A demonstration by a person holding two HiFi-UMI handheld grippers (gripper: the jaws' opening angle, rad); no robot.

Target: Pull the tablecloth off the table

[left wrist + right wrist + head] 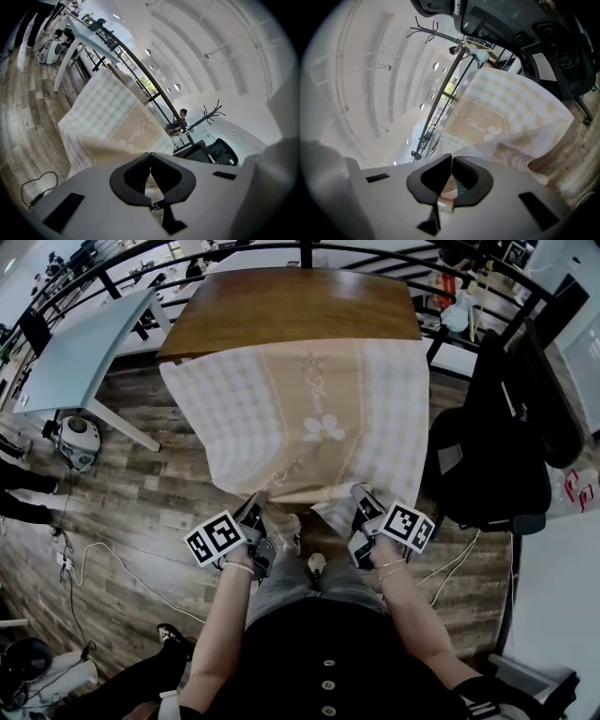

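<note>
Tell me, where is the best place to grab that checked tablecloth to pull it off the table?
Its near hem, from the person's side, at two spots apart. The tablecloth hangs over the near edge of the table, so that hem is free to pinch. The left gripper and right gripper are both shut on it there.

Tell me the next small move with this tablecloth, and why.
Probably draw both hands back toward the person, together and evenly. The left gripper and right gripper are each shut on the near hem of the tablecloth. The far part of the wooden table is bare and the rest of the cloth drapes over the near edge, so a level pull should slide it off.
</note>
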